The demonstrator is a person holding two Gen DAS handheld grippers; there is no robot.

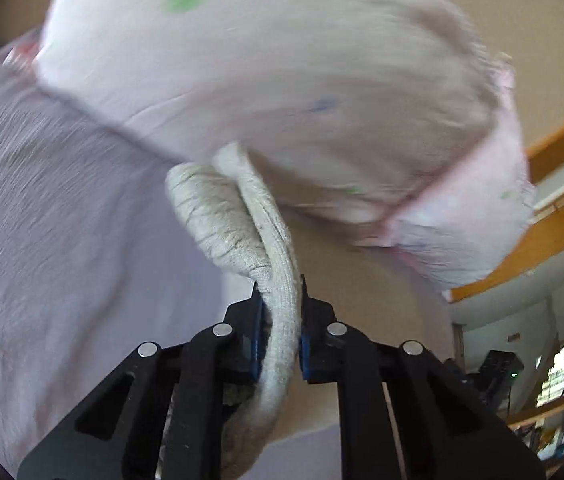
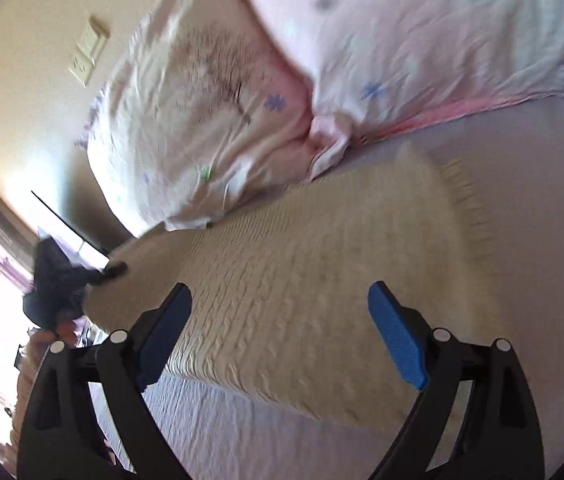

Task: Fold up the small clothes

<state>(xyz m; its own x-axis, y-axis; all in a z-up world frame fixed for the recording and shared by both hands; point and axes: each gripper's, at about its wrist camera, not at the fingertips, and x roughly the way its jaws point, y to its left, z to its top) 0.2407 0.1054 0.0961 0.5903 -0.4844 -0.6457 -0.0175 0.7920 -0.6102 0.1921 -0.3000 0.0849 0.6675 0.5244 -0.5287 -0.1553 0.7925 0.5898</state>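
A cream knitted garment (image 2: 305, 280) lies stretched over the lilac bed sheet (image 2: 521, 184) in the right wrist view, blurred by motion. My left gripper (image 1: 280, 296) is shut on a thick folded edge of this cream knit (image 1: 222, 216) and holds it lifted above the sheet (image 1: 42, 208). The same gripper shows as a dark blurred shape (image 2: 62, 284) at the garment's far left end in the right wrist view. My right gripper (image 2: 282, 308) is open and empty, its blue pads (image 2: 397, 336) spread just above the near part of the garment.
A pale pink flowered pillow (image 2: 202, 120) and a matching quilt (image 2: 441, 40) lie beyond the garment; the pillow also fills the top of the left wrist view (image 1: 282, 72). A beige wall with a switch plate (image 2: 88, 52) stands behind. A wooden frame (image 1: 553, 220) runs at right.
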